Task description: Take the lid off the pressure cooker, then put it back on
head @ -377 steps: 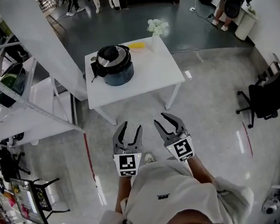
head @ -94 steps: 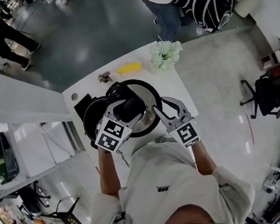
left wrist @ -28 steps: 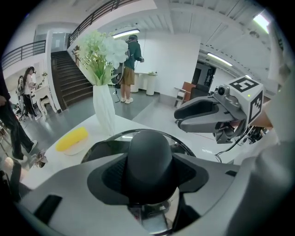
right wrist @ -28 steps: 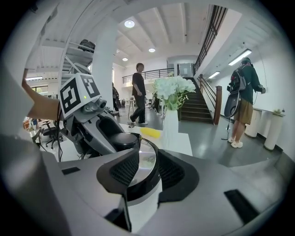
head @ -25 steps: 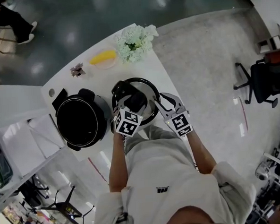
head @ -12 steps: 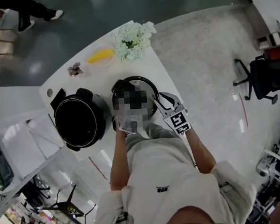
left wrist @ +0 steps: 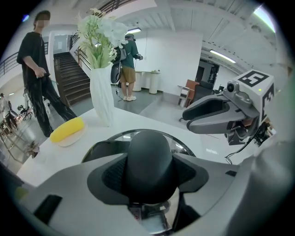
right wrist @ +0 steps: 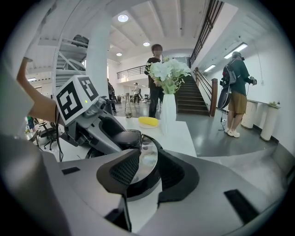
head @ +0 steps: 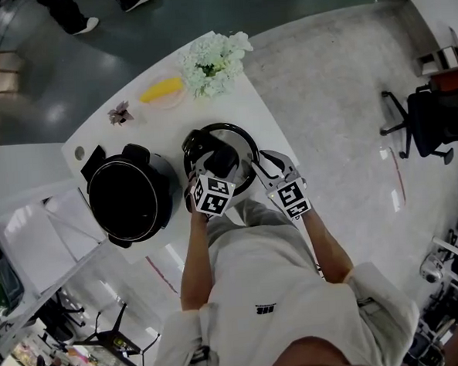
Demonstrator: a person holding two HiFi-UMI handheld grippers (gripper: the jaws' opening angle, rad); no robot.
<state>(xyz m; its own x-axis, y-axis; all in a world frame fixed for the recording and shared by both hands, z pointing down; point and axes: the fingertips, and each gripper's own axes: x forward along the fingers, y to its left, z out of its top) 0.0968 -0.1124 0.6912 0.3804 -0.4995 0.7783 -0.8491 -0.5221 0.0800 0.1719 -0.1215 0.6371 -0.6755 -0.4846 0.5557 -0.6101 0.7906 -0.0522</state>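
The pressure cooker's pot [head: 130, 204] stands open on the white table [head: 267, 118], its black inside showing. Its steel lid [head: 242, 146] with a black rim is right of the pot, low over the table; I cannot tell whether it touches. My left gripper [head: 220, 162] is shut on the lid's black knob [left wrist: 150, 159], both pads pressed against its sides. My right gripper [right wrist: 147, 173] is shut on the lid's near right rim [right wrist: 148, 156], one pad on the steel top and one outside the rim. The left gripper [right wrist: 106, 126] also shows in the right gripper view.
A white vase of flowers [head: 210, 59] stands at the table's far edge, with a yellow object on a small plate [head: 161, 90] and a small dried flower [head: 119, 113] left of it. A black office chair [head: 430, 123] is far right. People stand beyond the table.
Both grippers have sunk a little toward the table with the lid still held. The pot has not moved.
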